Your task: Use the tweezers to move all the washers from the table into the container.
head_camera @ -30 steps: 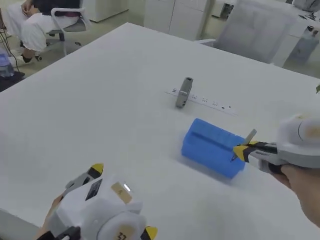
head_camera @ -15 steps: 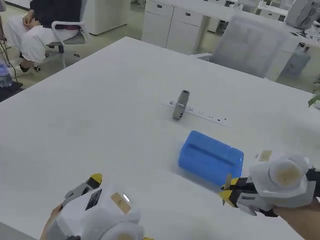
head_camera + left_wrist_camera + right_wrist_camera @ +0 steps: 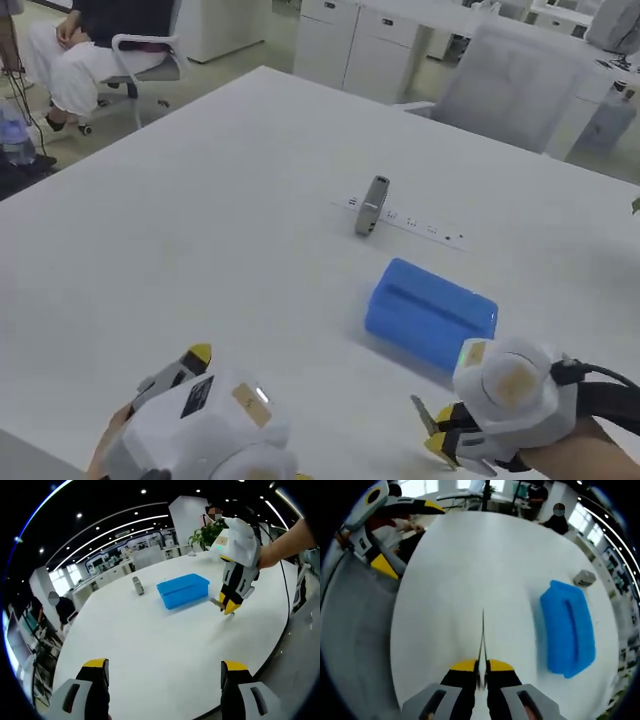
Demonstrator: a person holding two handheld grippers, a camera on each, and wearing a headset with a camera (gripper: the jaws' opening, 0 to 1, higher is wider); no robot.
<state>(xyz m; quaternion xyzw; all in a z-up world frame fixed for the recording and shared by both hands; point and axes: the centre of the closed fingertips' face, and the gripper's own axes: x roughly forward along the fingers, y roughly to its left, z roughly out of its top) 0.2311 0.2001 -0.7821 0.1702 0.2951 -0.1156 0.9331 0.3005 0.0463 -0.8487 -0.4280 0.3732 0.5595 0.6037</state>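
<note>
A blue container (image 3: 430, 312) lies on the white table (image 3: 200, 200), right of centre; it also shows in the left gripper view (image 3: 183, 589) and the right gripper view (image 3: 568, 627). My right gripper (image 3: 440, 432) hovers in front of the container, near me, shut on thin metal tweezers (image 3: 482, 630). The tweezers' closed tips point at bare table. From the left gripper view the right gripper (image 3: 232, 602) hangs with its tweezers (image 3: 217, 601) just above the tabletop. My left gripper (image 3: 250, 415) is at the bottom left, open with nothing between its fingers (image 3: 95, 667).
A small grey block (image 3: 373, 204) stands behind the container beside a flat white strip (image 3: 410, 220). A person sits on an office chair (image 3: 140, 50) at far left. Cabinets and chairs stand beyond the table. The table's near edge runs at bottom left.
My right gripper has moved with the tweezers from the container's right end towards me and left, to the table in front of the container. The left gripper has barely moved.
</note>
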